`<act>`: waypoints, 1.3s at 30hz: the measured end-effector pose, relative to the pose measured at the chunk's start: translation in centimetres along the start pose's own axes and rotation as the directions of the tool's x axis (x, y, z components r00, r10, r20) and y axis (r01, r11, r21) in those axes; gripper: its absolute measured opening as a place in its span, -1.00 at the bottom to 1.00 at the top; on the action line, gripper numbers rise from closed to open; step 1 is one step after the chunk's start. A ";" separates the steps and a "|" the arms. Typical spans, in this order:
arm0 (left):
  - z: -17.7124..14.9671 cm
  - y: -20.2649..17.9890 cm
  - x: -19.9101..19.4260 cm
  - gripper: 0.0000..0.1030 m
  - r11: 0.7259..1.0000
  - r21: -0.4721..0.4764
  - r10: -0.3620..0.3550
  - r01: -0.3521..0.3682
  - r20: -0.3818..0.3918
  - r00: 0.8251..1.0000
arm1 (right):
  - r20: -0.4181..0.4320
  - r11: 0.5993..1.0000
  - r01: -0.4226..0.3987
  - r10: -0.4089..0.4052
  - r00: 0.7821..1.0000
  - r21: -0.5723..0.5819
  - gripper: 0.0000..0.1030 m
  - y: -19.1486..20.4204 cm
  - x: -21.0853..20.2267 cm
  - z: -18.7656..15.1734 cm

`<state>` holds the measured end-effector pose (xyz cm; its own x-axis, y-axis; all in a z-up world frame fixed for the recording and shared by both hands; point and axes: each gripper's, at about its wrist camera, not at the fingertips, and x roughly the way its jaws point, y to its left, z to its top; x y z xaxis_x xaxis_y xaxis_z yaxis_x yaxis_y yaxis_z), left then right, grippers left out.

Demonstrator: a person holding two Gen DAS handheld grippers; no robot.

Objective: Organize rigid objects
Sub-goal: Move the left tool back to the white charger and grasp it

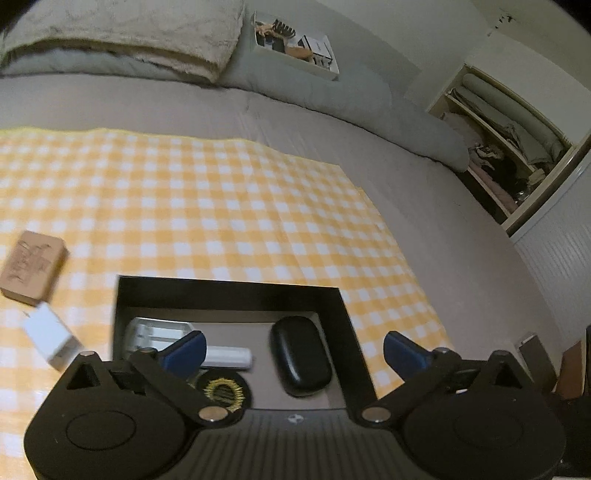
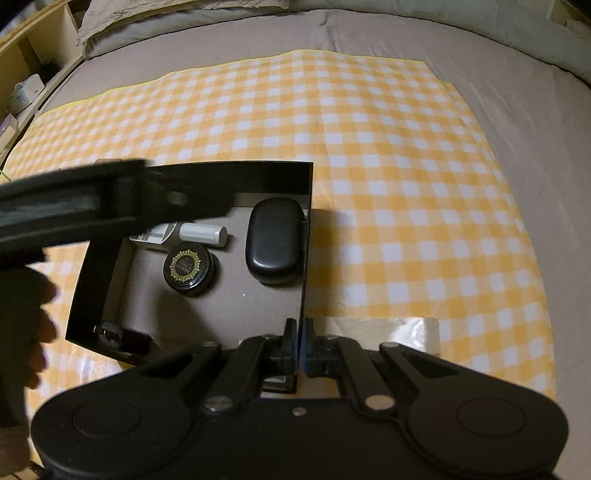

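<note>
Black box (image 2: 308, 206) on checked cloth (image 2: 369, 129) on bed. Inside already: black case (image 2: 273, 240), round tin (image 2: 188, 267), white tube (image 2: 203, 233), clear item, partly hidden. My right tool (image 2: 300, 345) pinches box's near-right wall. Left tool (image 1: 291, 349) spread wide, empty, over box. Left outside: tan box (image 1: 31, 267), white block (image 1: 50, 336). Est. over half done.

Domestic bedroom: a made bed (image 1: 295, 122) with pillow (image 1: 122, 33) and grey duvet (image 1: 332, 96), beside an open closet (image 1: 517, 147) holding folded bedding.
</note>
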<state>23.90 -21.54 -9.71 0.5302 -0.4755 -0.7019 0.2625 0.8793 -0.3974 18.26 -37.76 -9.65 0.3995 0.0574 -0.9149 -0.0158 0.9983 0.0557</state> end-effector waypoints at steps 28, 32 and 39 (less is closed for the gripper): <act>-2.2 3.9 -8.2 1.00 0.966 0.243 0.094 -0.093 0.007 0.996 | 0.010 0.999 0.021 -0.021 1.000 -0.035 -0.95 0.3 -0.2 -0.1; -2.0 5.8 -8.6 1.00 0.965 0.234 0.118 -0.118 0.016 0.993 | 0.010 0.999 0.020 -0.019 1.000 -0.030 -0.95 0.3 -0.2 -0.2; -1.2 10.1 -8.5 1.00 0.964 0.188 0.188 -0.188 0.016 0.982 | 0.010 1.000 0.015 -0.015 1.000 -0.026 -0.94 0.3 -0.2 -0.1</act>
<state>21.08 -8.63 -8.43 0.5831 -0.3012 -0.7545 0.3047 0.9420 -0.1406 18.06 -37.49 -9.49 0.4085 0.0426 -0.9118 -0.0340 0.9989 0.0315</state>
